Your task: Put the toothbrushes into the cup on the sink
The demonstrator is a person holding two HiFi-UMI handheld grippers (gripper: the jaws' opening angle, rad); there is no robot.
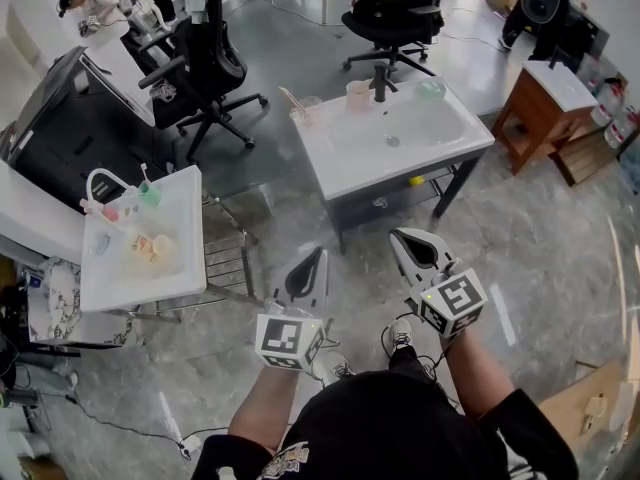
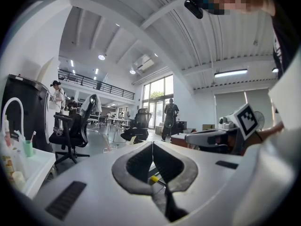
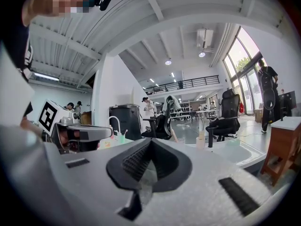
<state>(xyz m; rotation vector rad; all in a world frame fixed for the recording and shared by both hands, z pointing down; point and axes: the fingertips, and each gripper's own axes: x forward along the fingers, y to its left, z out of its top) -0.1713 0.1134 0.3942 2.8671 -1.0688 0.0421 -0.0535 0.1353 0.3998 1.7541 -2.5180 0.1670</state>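
The sink (image 1: 335,158) sits in the upper middle of the head view, well apart from both grippers. At its upper left corner a clear cup (image 1: 307,114) holds a pale toothbrush (image 1: 292,100). The brush stands on end, its long axis leaning toward the upper left of the frame. How many brushes are in that cup is too small to tell. Along the same far edge, running right, stand a pink cup (image 1: 358,95), a black faucet (image 1: 380,81) and a greenish cup (image 1: 431,90).

The left gripper (image 1: 320,255) and the right gripper (image 1: 398,236) are at lower centre, side by side, both pointing up the frame toward the sink. Each gripper's own view shows its jaws pressed together, holding nothing.

Only grey floor (image 1: 520,228) lies between the grippers and the sink's near edge. A second sink (image 1: 185,238) with small bottles and a white tap stands at the left, nearer the left gripper. A black office chair (image 1: 210,63) stands at the upper left beyond the sink's corner, and a wooden table (image 1: 545,98) at the right edge.
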